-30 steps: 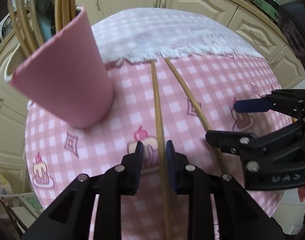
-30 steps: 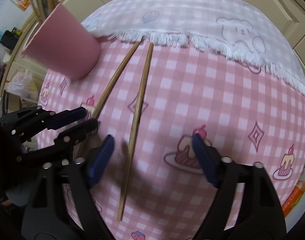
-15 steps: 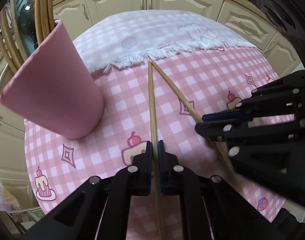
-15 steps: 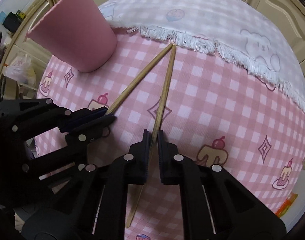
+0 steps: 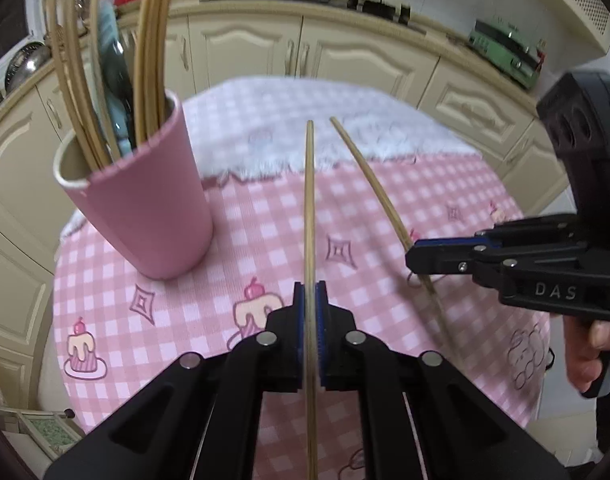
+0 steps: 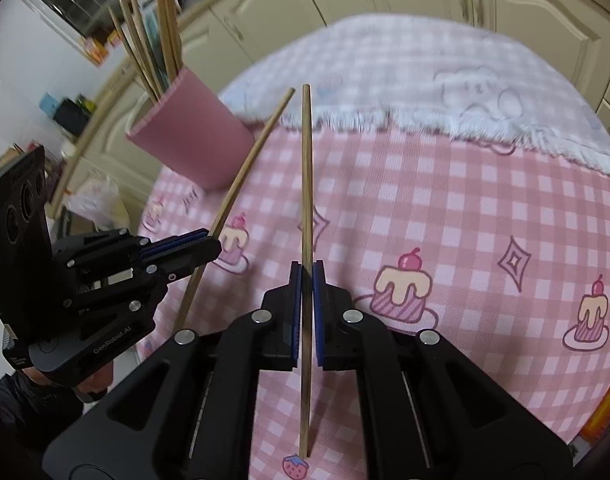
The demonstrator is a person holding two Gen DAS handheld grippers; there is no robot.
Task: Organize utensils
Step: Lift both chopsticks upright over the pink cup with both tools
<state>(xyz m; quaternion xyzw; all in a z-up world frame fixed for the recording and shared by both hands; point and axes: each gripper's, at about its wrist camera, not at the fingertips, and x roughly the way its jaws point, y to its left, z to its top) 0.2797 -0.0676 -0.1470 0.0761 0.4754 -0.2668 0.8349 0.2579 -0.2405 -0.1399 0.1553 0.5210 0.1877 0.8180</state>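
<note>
Left wrist view cut off the near end of the chopstick (image 5: 310, 216) held by the left gripper (image 5: 310, 312): the stick ran out of frame at 6 o'clock between the black arms. Its fingers (image 5: 297, 320) were clamped on that stick, whose tip pointed to 12 o'clock over the worktop (image 5: 265, 240). At 3 o'clock the right gripper (image 5: 415, 258) had its fingers pressed together on a second chopstick (image 5: 369, 172); the lower stretch of that stick blurred against the pink checked cloth, and only part of the hand (image 5: 585, 348) behind it showed at the frame edge.

At 10 o'clock stood a pink cup (image 5: 145, 208), upright on the cloth. It held a bundle of chopsticks (image 5: 153, 40) and something pale blue (image 5: 113, 80) too hidden behind the sticks to name. The tops of the bundle were cut off at the frame edge.

From the right wrist, the right-hand stick (image 6: 306, 176) showed whole, its near end over a strawberry print at 6 o'clock. The cup (image 6: 193, 144) sat at 10 o'clock, motion-blurred, its contents (image 6: 165, 20) again cropped at the top.
</note>
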